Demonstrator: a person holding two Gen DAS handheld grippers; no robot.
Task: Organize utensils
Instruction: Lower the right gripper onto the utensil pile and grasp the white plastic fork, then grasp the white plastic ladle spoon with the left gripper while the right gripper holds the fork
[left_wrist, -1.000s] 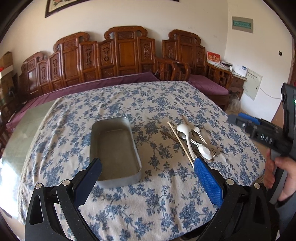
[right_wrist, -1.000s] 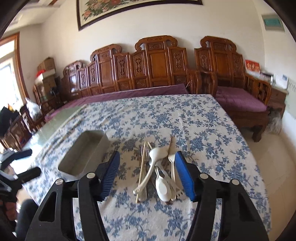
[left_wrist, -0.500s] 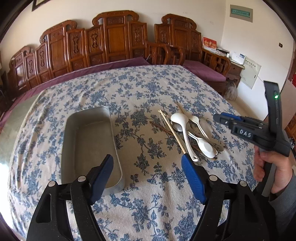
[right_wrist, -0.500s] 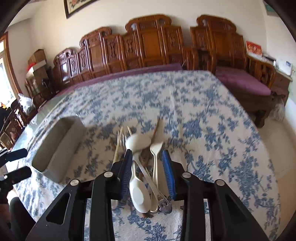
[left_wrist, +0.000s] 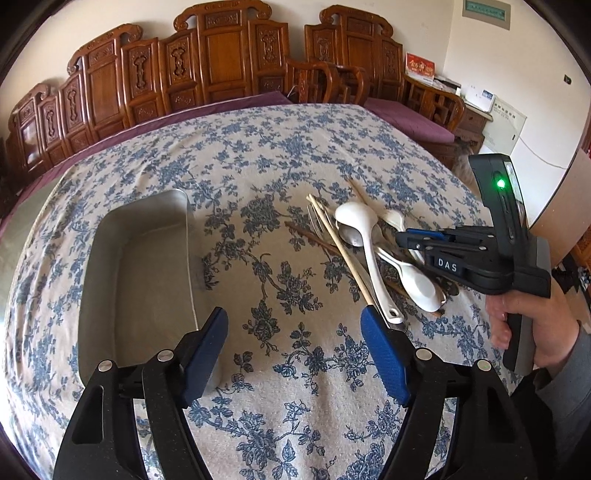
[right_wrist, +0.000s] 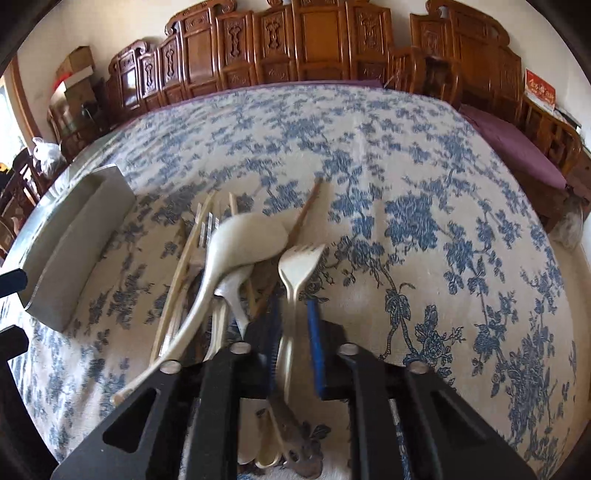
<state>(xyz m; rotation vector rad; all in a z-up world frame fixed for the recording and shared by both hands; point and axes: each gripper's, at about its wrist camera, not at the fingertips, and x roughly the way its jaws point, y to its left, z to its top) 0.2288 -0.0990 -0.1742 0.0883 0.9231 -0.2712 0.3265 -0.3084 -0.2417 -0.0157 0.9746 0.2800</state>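
A pile of utensils (left_wrist: 373, 251) lies on the floral tablecloth: white spoons, forks and chopsticks. A grey metal tray (left_wrist: 140, 273) sits to its left, empty. My left gripper (left_wrist: 295, 347) is open and empty, low over the cloth between tray and pile. My right gripper (right_wrist: 293, 328) has its blue pads close on either side of a cream plastic fork's (right_wrist: 295, 266) handle; whether they press on it I cannot tell. The large white spoon (right_wrist: 236, 251) lies just left of the fork. The right gripper also shows in the left wrist view (left_wrist: 424, 240), over the pile.
The tray also shows at the left in the right wrist view (right_wrist: 74, 236). Carved wooden benches (left_wrist: 207, 74) with purple cushions line the far side and right of the table. The table edge drops off at the right (right_wrist: 554, 229).
My right gripper came down onto the pile and narrowed from wide open to nearly shut around the cream fork's handle. My left gripper moved forward and lower toward the table.
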